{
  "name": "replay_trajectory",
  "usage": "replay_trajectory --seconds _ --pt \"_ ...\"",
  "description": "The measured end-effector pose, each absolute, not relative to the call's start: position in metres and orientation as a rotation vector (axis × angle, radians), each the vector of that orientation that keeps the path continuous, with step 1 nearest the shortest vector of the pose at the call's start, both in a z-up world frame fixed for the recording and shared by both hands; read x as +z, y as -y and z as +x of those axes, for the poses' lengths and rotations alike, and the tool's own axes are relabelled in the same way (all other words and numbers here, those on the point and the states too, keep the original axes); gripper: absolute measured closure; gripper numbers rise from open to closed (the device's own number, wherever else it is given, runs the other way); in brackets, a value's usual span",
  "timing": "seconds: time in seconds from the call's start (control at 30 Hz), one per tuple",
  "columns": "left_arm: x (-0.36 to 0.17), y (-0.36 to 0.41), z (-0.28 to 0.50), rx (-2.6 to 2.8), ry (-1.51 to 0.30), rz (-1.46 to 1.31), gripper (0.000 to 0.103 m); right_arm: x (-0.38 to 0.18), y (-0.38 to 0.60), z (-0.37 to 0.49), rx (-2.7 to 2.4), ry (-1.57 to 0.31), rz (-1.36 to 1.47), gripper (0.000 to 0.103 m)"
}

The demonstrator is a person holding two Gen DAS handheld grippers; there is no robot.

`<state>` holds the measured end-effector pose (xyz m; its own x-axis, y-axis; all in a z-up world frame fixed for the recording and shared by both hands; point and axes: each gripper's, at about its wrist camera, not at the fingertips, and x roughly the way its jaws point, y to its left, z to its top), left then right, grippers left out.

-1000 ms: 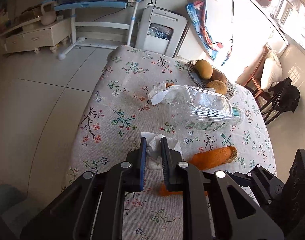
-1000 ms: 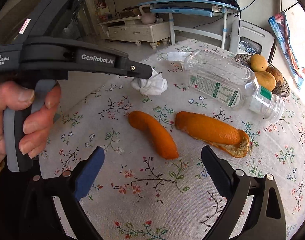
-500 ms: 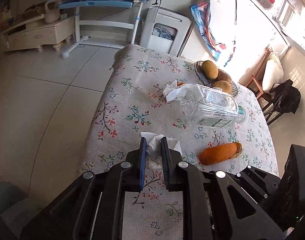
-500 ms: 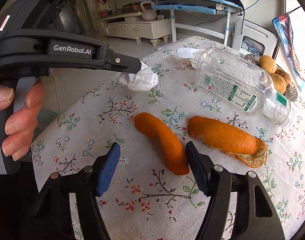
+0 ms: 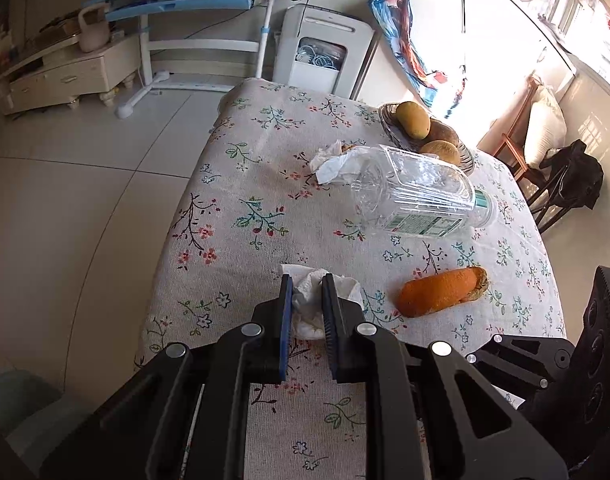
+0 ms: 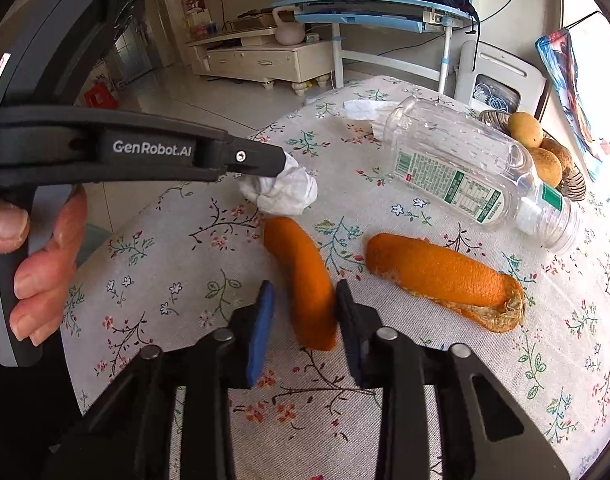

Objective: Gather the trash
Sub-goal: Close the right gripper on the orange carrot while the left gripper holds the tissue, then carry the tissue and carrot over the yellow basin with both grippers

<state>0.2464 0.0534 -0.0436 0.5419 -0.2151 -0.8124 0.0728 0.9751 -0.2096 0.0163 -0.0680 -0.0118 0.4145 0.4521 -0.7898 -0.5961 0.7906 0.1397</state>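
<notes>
My left gripper (image 5: 305, 280) is shut on a crumpled white tissue (image 5: 310, 304), held just above the floral tablecloth; the right wrist view shows the tissue (image 6: 289, 192) bunched at its fingertips. My right gripper (image 6: 303, 292) straddles the near end of an orange peel (image 6: 305, 264) lying on the cloth. Its jaws are closing: the right finger (image 6: 345, 304) touches the peel, while the blue left pad (image 6: 265, 304) still stands a little apart. A second, larger peel (image 6: 437, 272) lies to the right, and beyond it lie an empty clear plastic bottle (image 6: 461, 168) and another tissue (image 5: 333, 160).
A basket of fruit (image 5: 389, 124) stands at the far right of the table. A person's hand (image 6: 37, 272) grips the left gripper's handle. The table's left edge (image 5: 177, 216) drops to a tiled floor. A black chair (image 5: 569, 184) stands off the table's right side.
The right gripper's jaws have come in from wide apart to close around the near orange peel. The left gripper keeps its hold on the tissue and has barely moved.
</notes>
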Motion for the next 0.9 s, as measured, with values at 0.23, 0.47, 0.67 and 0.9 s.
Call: replay_trajectory --seconds 0.23,0.47,0.67,0.9 --pt "-0.037 -0.053 0.238 -0.18 -0.968 -0.158 0.089 -0.009 0.095 0.007 0.663 -0.96 -0.118 0.084" --pt "-0.024 -0.058 0.212 -0.199 -0.942 -0.214 0.089 0.005 0.137 -0.014 0.635 -0.97 0.026 0.084" --pt "-0.021 -0.058 0.178 -0.222 -0.927 -0.27 0.089 0.018 0.153 -0.048 0.625 -0.929 0.127 0.084" --pt "-0.034 -0.052 0.121 -0.25 -0.933 -0.338 0.089 0.016 0.16 -0.092 0.617 -0.933 0.17 0.084"
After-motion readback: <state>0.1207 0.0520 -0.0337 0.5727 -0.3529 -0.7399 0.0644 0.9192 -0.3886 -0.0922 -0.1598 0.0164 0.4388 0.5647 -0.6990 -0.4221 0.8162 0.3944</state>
